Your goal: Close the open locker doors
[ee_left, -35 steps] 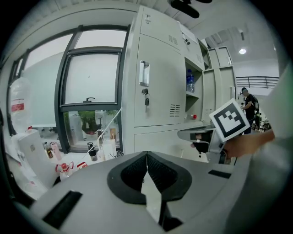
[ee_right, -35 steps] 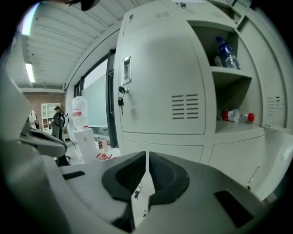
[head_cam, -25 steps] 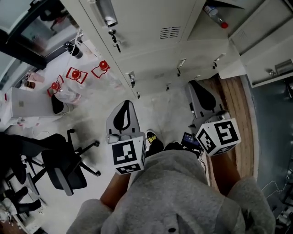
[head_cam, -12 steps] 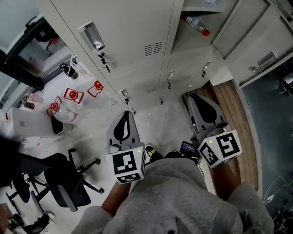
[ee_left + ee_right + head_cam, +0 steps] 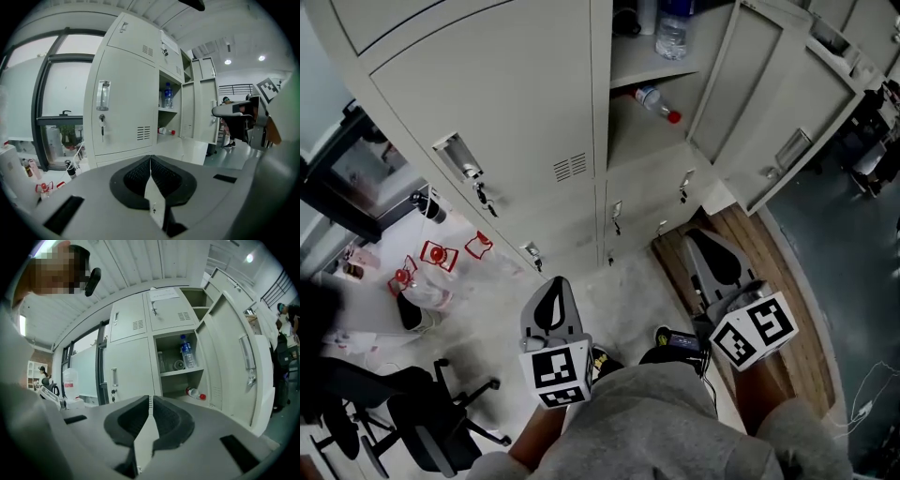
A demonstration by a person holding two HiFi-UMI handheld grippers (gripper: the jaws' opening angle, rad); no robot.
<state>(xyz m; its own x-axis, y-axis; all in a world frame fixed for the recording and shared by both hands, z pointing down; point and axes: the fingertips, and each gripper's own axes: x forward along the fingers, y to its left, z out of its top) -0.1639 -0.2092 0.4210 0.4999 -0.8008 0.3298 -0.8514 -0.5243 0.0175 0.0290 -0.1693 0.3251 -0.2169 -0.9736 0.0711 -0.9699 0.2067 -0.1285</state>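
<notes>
Pale grey steel lockers (image 5: pixel 487 103) stand ahead of both tools. The open door (image 5: pixel 769 122) hangs ahead and to the right of the right gripper (image 5: pixel 705 246), swung off a compartment where a bottle (image 5: pixel 654 101) lies. The right gripper and the left gripper (image 5: pixel 553 286) are both clenched on nothing, probably because a closed tip suits pushing a door; neither touches the door, and the right one is nearer to it.

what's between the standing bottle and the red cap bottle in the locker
A pale grey metal shelf, shown in the right gripper view: clear standing bottle on it, red-capped bottle lying below.
</notes>
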